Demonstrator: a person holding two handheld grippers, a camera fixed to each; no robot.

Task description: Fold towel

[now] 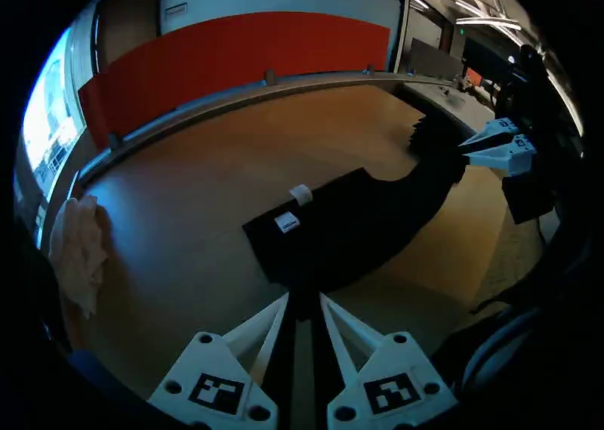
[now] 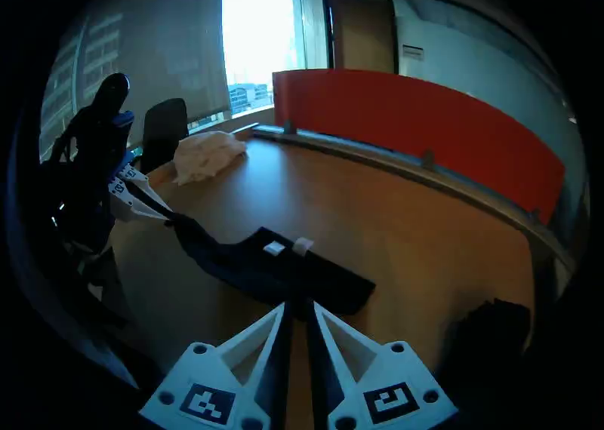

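Item: dark towel [image 1: 355,219], one, stretched lengthwise on the table [image 1: 189,204], on the near side of the red divider [image 1: 241,53], white tags up.
Held by: left gripper [image 1: 304,302], fingers narrow, pinching one end; right gripper [image 2: 298,303], likewise narrow, pinching the opposite end.
Purpose, judged: both ends are kept taut so one can be carried over the other.
Also: beige cloth [image 1: 79,253], set aside toward the divider's far end.
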